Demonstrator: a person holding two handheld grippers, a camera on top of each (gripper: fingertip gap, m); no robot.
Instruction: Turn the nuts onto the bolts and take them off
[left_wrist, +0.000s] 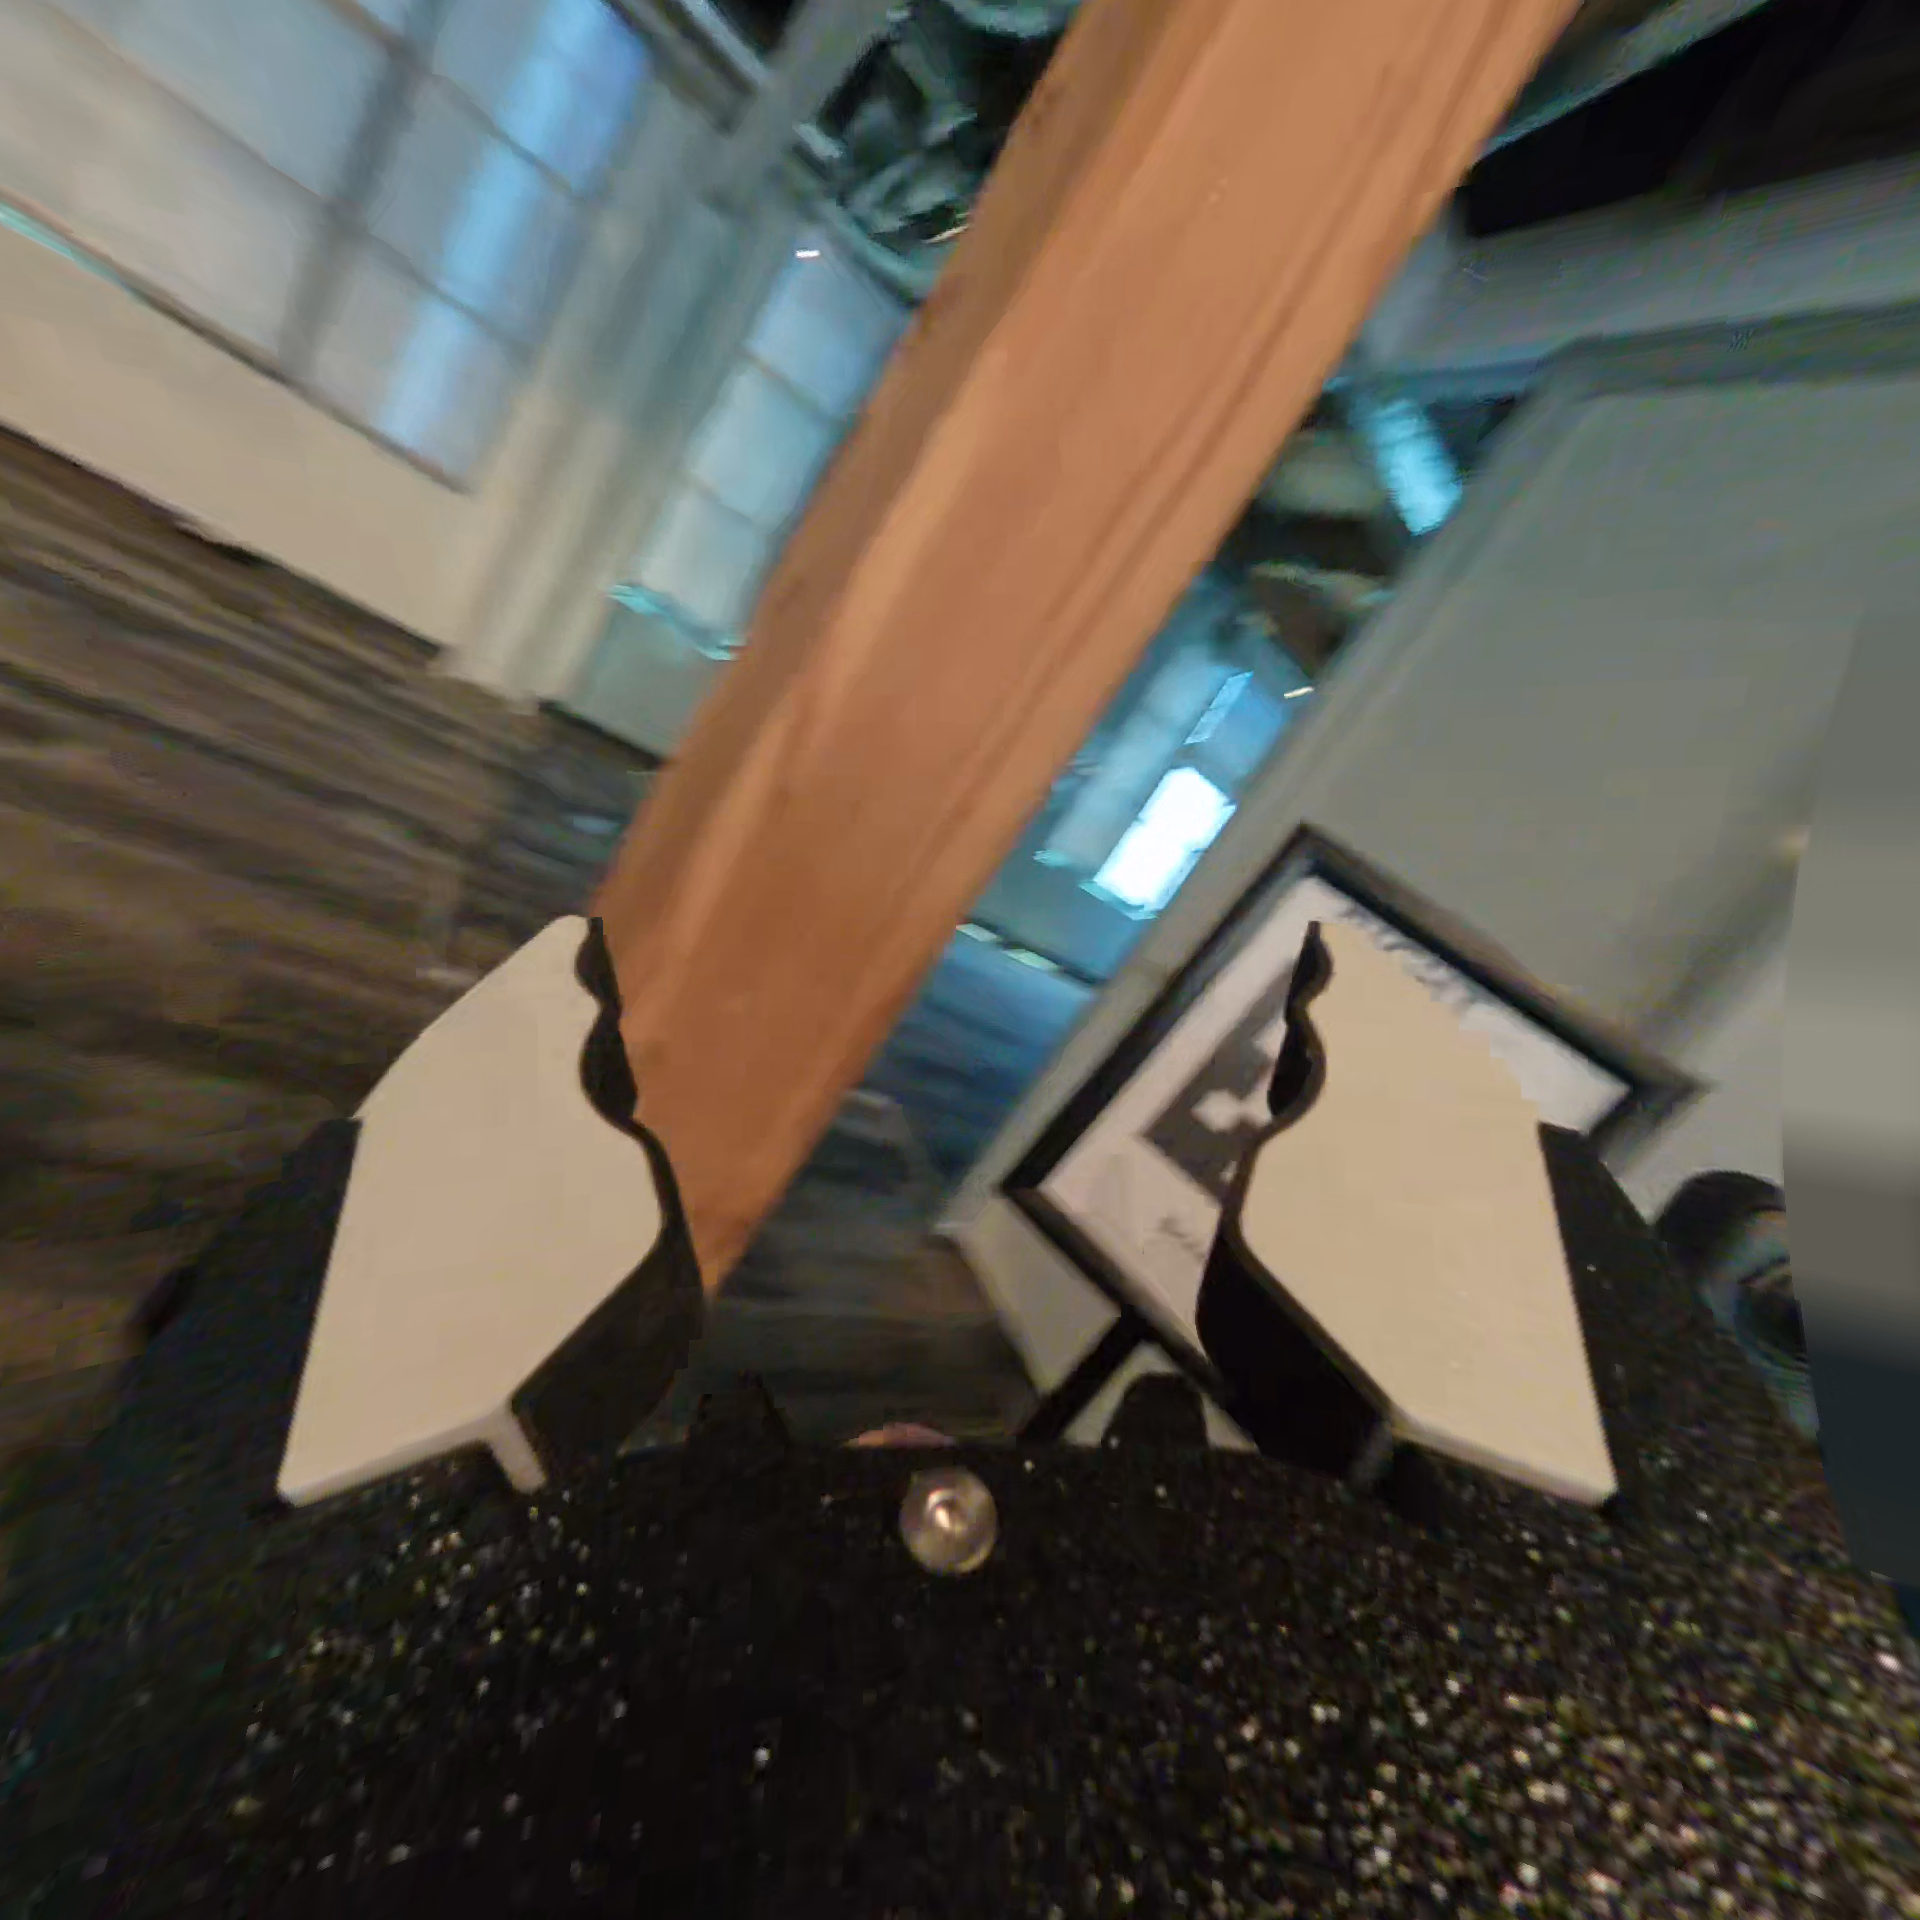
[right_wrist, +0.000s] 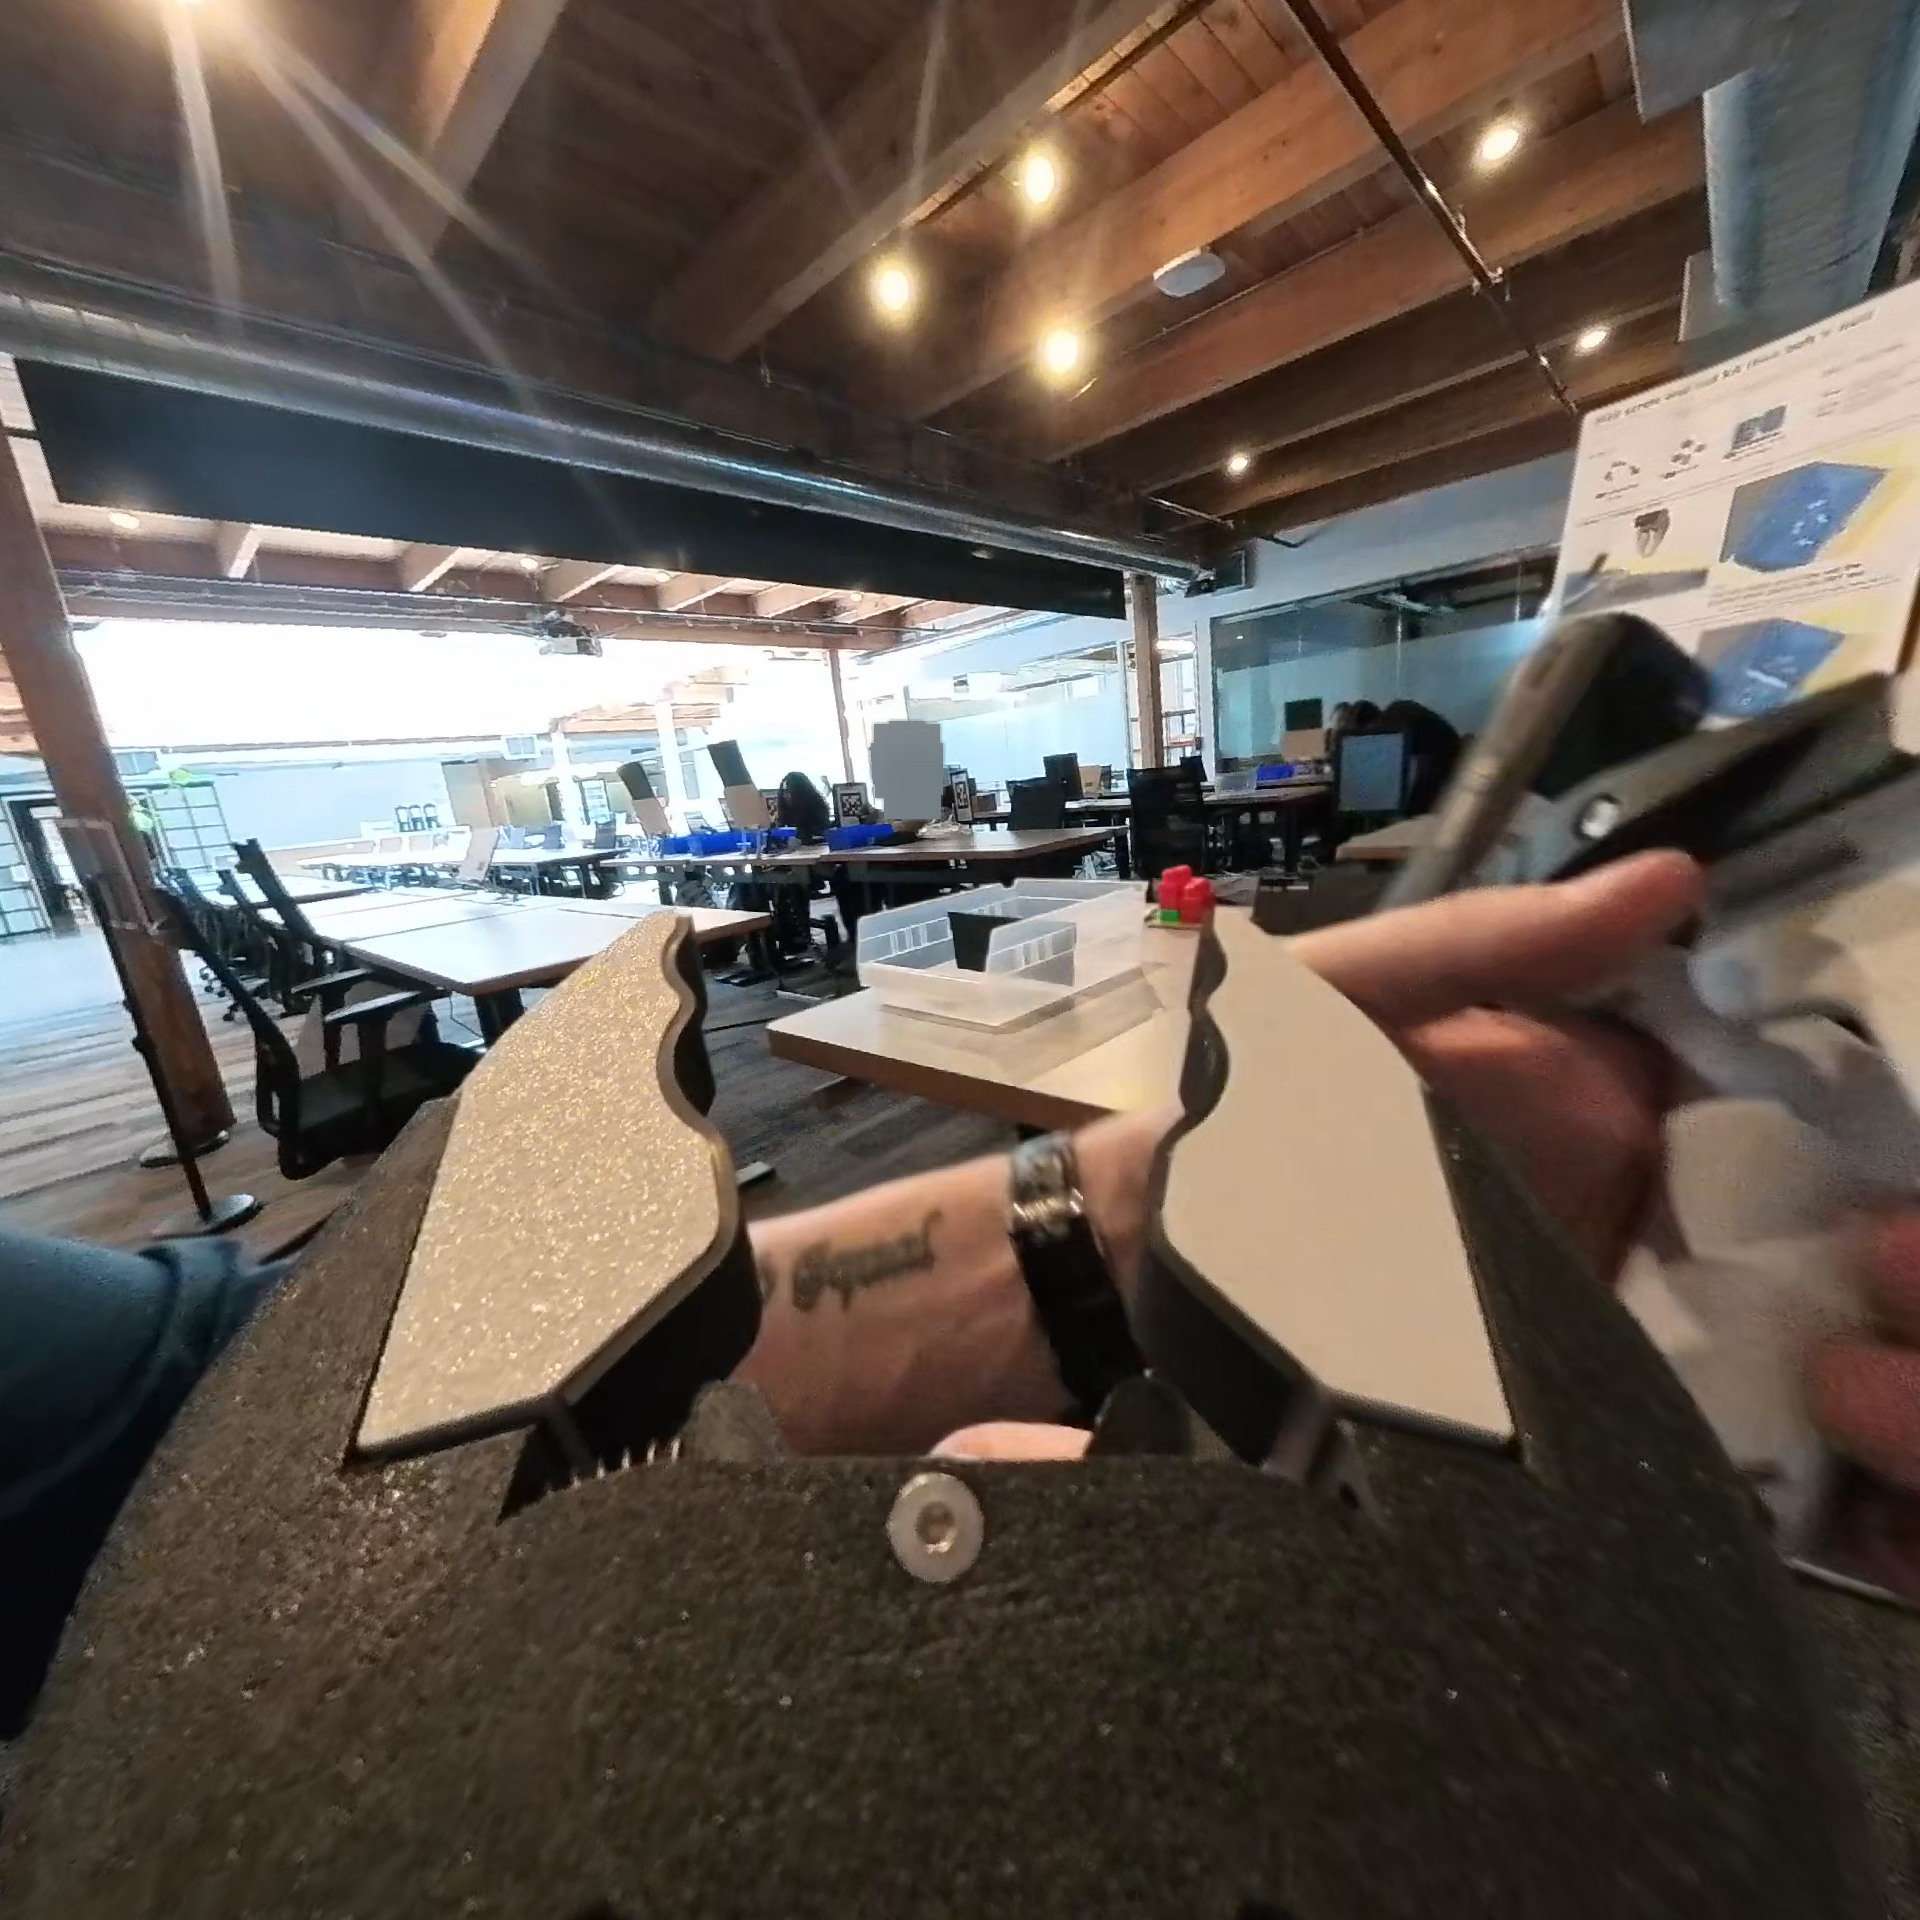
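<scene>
I see no nuts or bolts clearly in either view. My left gripper (left_wrist: 951, 928) is open and empty, held tilted in the air, and its view is blurred. A brown wooden board (left_wrist: 987, 582) runs diagonally just beyond its left finger. My right gripper (right_wrist: 940, 925) is open and empty too. A person's forearm with a watch (right_wrist: 1049, 1195) crosses right in front of it. That hand (right_wrist: 1507, 997) holds a black device (right_wrist: 1662, 769) at the right. Small red and green pieces (right_wrist: 1184, 896) stand on a table (right_wrist: 1039, 1075) ahead.
A clear plastic compartment box (right_wrist: 997, 956) stands on the table. A printed sheet (right_wrist: 1745, 540) stands at the right. Rows of desks and black chairs (right_wrist: 312, 1039) fill the room behind. A black-framed white panel (left_wrist: 1174, 1174) and carpeted floor (left_wrist: 208, 831) show in the left wrist view.
</scene>
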